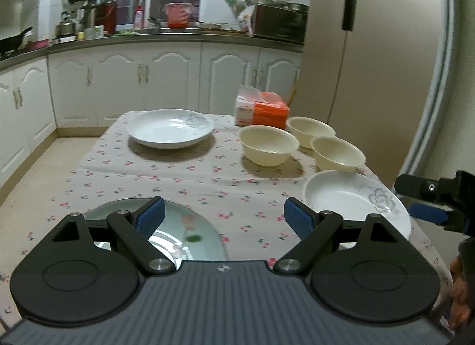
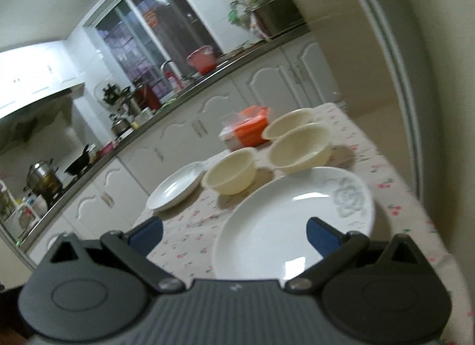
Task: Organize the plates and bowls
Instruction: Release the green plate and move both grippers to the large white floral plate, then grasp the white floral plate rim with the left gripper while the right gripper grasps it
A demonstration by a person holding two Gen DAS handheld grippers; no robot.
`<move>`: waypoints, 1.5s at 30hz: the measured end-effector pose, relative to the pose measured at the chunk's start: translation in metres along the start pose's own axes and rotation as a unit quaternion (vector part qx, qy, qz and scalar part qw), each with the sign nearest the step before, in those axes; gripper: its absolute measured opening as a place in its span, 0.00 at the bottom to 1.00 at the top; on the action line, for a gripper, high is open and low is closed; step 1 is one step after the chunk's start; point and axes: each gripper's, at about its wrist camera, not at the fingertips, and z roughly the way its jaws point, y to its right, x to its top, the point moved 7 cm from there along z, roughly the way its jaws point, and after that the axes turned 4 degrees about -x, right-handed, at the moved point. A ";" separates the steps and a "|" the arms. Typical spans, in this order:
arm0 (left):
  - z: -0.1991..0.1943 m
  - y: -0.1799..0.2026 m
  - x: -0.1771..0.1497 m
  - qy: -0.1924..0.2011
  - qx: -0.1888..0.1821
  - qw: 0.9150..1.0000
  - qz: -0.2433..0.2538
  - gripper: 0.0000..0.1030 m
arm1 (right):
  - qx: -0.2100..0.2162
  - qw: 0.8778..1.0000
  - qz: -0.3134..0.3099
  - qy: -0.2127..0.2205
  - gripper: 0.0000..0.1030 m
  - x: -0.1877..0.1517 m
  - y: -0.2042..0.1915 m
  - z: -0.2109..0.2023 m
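On the floral tablecloth (image 1: 190, 178) lie a far white plate (image 1: 169, 127) (image 2: 175, 186), a near white plate with a grey flower (image 1: 356, 201) (image 2: 292, 220), a pale green glass plate (image 1: 175, 230) under my left gripper, and three cream bowls (image 1: 268, 144) (image 1: 311, 127) (image 1: 338, 153) (image 2: 231, 174) (image 2: 299, 147) (image 2: 289, 123). My left gripper (image 1: 224, 215) is open and empty above the glass plate's right part. My right gripper (image 2: 234, 233) is open and empty, its right finger over the near white plate; it also shows in the left wrist view (image 1: 430, 205).
An orange tissue box (image 1: 261, 109) (image 2: 245, 131) sits at the table's far edge behind the bowls. A beige fridge (image 1: 371, 77) stands to the right of the table. White kitchen cabinets (image 1: 148, 77) and a cluttered counter run behind.
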 end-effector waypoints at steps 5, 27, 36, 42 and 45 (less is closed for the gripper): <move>0.004 0.015 -0.006 -0.013 -0.015 1.000 0.010 1.00 | -0.019 1.000 0.010 0.011 0.99 0.005 0.020 -0.003; 0.066 0.061 -0.014 -0.059 -0.076 0.995 0.021 1.00 | -0.029 0.997 0.074 0.024 0.99 0.018 0.082 0.002; 0.091 0.069 -0.017 -0.076 -0.084 0.993 0.012 0.91 | -0.006 0.996 0.087 0.014 0.99 0.023 0.081 0.014; 0.106 0.070 -0.020 -0.095 -0.092 0.991 -0.001 0.75 | 0.000 0.995 0.105 0.001 0.99 0.020 0.085 0.023; 0.113 0.071 -0.021 -0.100 -0.100 0.990 -0.004 0.63 | 0.005 0.995 0.102 -0.001 0.99 0.020 0.084 0.024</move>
